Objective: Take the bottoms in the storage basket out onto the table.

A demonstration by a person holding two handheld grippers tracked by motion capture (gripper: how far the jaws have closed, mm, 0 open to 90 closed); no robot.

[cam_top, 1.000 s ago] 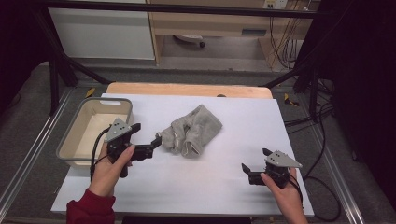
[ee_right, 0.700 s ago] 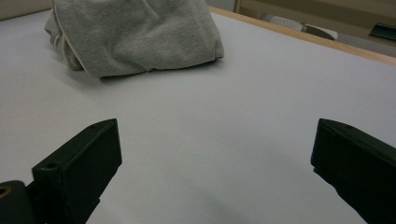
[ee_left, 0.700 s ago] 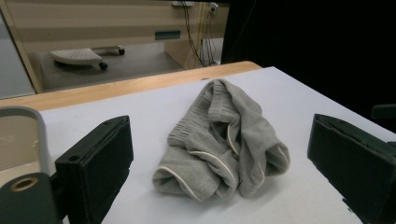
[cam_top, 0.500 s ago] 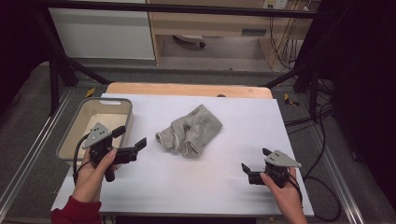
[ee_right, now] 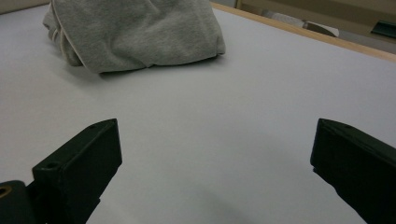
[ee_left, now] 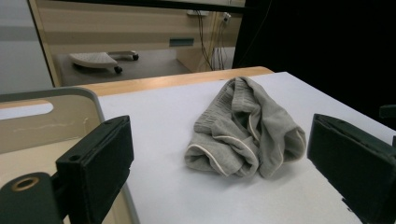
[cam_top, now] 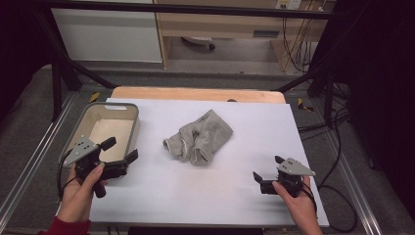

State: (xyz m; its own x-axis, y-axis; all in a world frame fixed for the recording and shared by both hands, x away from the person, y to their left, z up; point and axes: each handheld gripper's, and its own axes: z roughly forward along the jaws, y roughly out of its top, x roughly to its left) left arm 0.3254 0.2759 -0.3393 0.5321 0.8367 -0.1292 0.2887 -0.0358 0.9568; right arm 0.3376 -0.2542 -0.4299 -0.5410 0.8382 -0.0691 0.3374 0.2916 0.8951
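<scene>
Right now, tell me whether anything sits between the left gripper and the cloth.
Nothing visible does. The left gripper, jaws open, faces the cloth across bare white tabletop; the bin stands beside it, off that path.

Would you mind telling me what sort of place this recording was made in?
Most likely a lab or workshop bench set up for recording: a white-topped table inside a black metal frame, loose cables hanging at the back, and a person's hands holding the left gripper and right gripper.
</scene>
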